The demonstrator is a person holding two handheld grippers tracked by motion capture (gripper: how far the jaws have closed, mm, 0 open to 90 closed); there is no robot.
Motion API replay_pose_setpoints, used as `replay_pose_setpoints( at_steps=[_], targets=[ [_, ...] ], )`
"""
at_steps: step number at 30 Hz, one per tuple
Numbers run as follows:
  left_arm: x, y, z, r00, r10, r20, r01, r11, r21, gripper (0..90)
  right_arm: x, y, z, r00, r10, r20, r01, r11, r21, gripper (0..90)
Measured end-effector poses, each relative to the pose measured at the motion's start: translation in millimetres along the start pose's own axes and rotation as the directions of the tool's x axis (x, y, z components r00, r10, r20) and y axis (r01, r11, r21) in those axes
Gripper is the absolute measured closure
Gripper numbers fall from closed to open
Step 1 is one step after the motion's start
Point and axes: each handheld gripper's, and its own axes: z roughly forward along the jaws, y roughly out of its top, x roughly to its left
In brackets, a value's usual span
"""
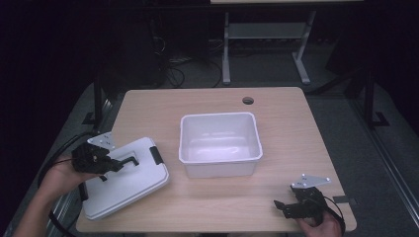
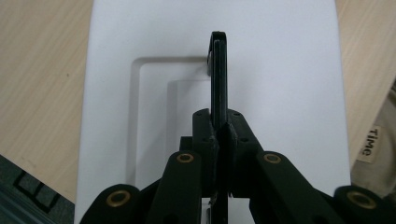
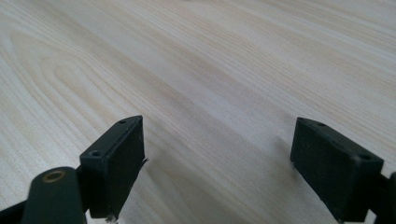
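A white lid with black side clips lies at the table's front left, its near edge over the table edge. My left gripper is shut on the lid's black handle, which stands up from the recess. Looking along the left jaws, the handle rises thin and upright from between the pads, over the white lid. A white bin sits open and hollow at the table's middle. My right gripper rests low at the front right, open; its pads stand wide apart above bare wood.
The wooden table has a round cable hole near its back edge. A metal table frame and cables stand on the dark floor behind. A cable loops off the left gripper past the table's left edge.
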Motion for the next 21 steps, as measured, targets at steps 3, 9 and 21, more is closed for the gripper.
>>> replay_pose_setpoints(
  at_steps=[3,9,21],
  targets=[
    [-2.0,4.7,-9.2,1.0000,0.008,-0.002,-0.008,1.0000,-0.004,84.0,0.1,0.3,0.2,1.0000,-0.002,0.000,0.002,1.0000,0.001,17.1],
    [-1.7,17.9,-38.4,0.9993,0.033,-0.019,-0.033,0.9994,0.007,84.0,0.2,0.6,0.3,1.0000,0.000,-0.001,0.000,1.0000,0.001,17.1],
    [-10.2,52.6,-74.1,0.9945,0.100,-0.032,-0.100,0.9950,-0.005,84.0,1.4,1.1,0.8,1.0000,-0.009,-0.002,0.009,0.9999,0.005,17.1]
  ],
)
